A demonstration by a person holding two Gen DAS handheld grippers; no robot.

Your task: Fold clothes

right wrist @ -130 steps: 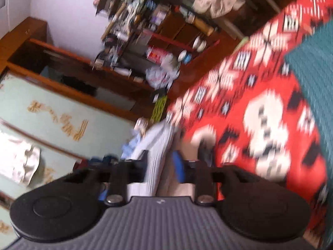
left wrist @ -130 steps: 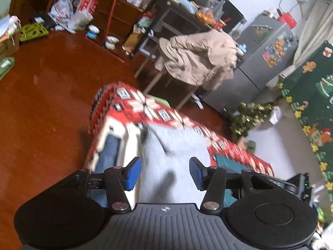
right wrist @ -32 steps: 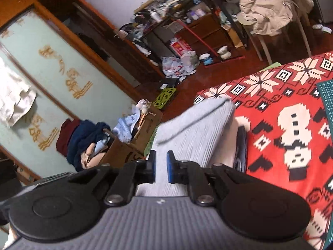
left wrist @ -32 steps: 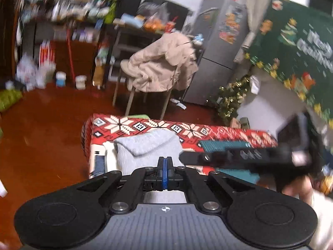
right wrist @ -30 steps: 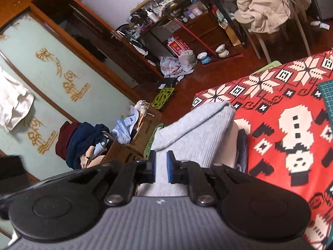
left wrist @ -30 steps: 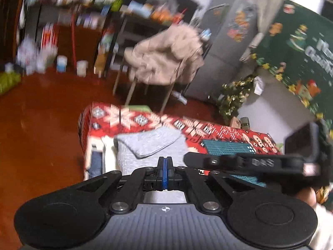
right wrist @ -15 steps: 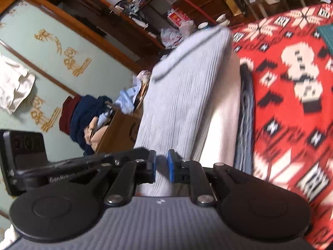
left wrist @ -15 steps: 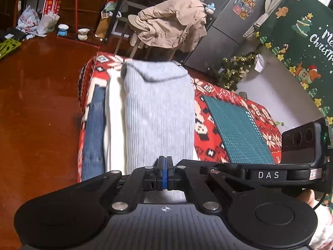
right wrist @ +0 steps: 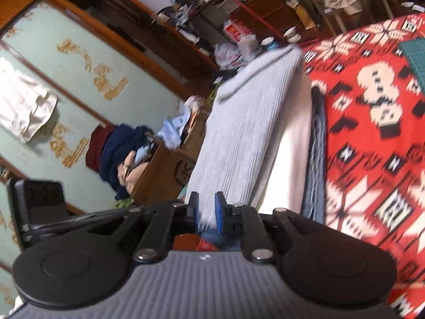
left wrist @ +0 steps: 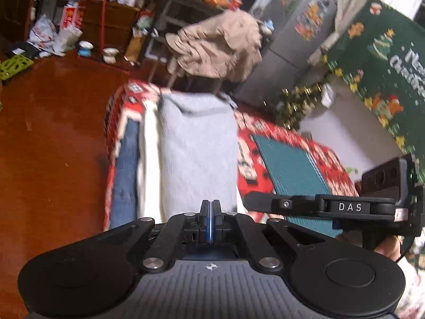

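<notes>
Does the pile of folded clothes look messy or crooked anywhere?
Not really. The grey sweater lies flat on the white garment and jeans, edges roughly lined up. Only its hood end looks slightly rumpled.

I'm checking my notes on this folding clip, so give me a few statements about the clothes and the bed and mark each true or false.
1. The grey sweater lies on top of the stack. True.
2. The blue garment lies on top of the grey one. False: it is at the bottom, under the white garment.
3. The green mat covers the stack. False: it lies beside it on the red blanket.
4. A beige coat hangs over a chair. True.
</notes>
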